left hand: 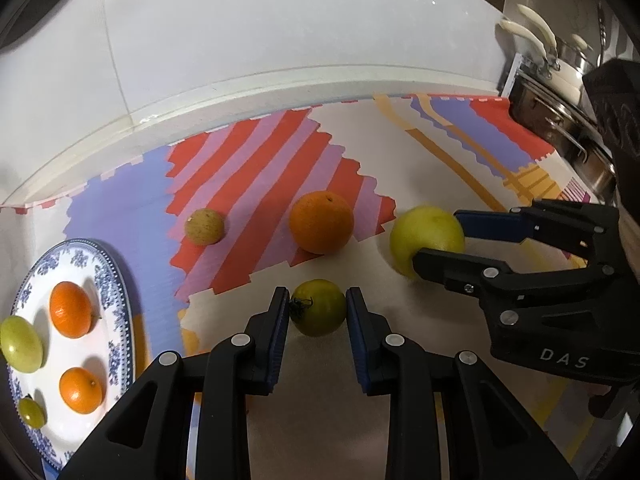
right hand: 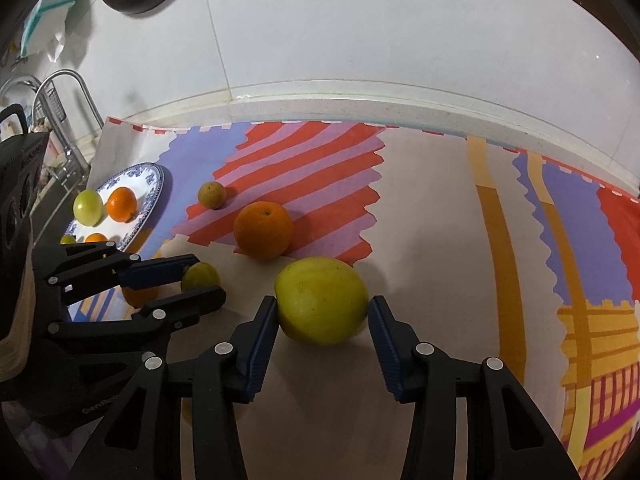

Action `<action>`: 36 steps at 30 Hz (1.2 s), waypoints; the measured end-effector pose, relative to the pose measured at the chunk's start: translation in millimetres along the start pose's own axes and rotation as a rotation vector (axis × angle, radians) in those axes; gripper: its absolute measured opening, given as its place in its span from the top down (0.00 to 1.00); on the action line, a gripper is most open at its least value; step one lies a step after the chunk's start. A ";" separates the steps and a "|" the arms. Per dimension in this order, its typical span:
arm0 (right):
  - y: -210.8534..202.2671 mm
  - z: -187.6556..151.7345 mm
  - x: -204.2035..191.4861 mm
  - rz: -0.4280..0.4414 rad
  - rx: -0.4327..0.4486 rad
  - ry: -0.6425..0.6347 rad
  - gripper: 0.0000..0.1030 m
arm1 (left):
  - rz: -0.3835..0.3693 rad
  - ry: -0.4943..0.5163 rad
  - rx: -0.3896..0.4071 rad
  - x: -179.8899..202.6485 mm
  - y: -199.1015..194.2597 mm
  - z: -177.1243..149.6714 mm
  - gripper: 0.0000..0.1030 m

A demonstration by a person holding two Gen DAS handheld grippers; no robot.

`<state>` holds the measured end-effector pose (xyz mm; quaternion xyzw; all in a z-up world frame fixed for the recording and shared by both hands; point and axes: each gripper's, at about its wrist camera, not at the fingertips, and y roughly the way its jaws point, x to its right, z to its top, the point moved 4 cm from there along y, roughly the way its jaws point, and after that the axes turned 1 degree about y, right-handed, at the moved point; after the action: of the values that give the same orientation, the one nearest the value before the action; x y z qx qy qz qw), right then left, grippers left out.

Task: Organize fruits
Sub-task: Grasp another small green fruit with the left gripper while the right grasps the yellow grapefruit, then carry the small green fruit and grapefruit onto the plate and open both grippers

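Both claws are reaching down onto the counter at once, each with a fruit between its pads. The left claw [left hand: 318, 310] is pinching a small green tomato [left hand: 319, 307], stem scar turned toward its left pad; the pads are sitting flush on both sides of it. The fruit is resting on the pale part of the patterned mat [left hand: 248, 184], near the front edge of the counter.

The right claw [right hand: 323, 312] is closing round a larger yellow-green citrus [right hand: 322, 300], which looks like a lemon. Its left pad is touching the skin, but on the other side I can see a thin gap, so I would say it is not yet gripping. The citrus is lying dead ahead of that claw, its long axis running across the gap from pad to pad, so the jaws are meeting it end-on.

The blue-and-white plate [left hand: 116, 280] is sitting at the left end of the counter, already carrying two small oranges and two green fruits. It is lying to the left of both claws, and the left hand is clearly the nearer. A large orange [left hand: 321, 222] and a small brownish fruit [left hand: 204, 226] are waiting on the red stripes, farther back toward the wall, between the claws and the plate's far side.
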<state>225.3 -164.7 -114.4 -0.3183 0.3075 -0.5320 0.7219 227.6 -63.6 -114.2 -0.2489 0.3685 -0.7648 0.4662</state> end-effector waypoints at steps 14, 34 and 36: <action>-31.6 9.7 -21.2 0.028 0.063 -0.030 0.55 | 0.023 -0.053 0.092 -6.1 -50.5 -3.5 0.72; -83.9 4.2 -75.0 0.064 0.153 -0.090 0.55 | 0.086 -0.098 0.213 -20.8 -125.1 -30.4 0.72; -86.3 2.7 -79.2 0.066 0.156 -0.091 0.55 | 0.091 -0.101 0.216 -22.9 -130.5 -34.2 0.72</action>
<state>158.6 -108.0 -36.5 -0.2745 0.2424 -0.5152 0.7749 143.7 6.6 -31.9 -0.2183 0.2707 -0.7647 0.5425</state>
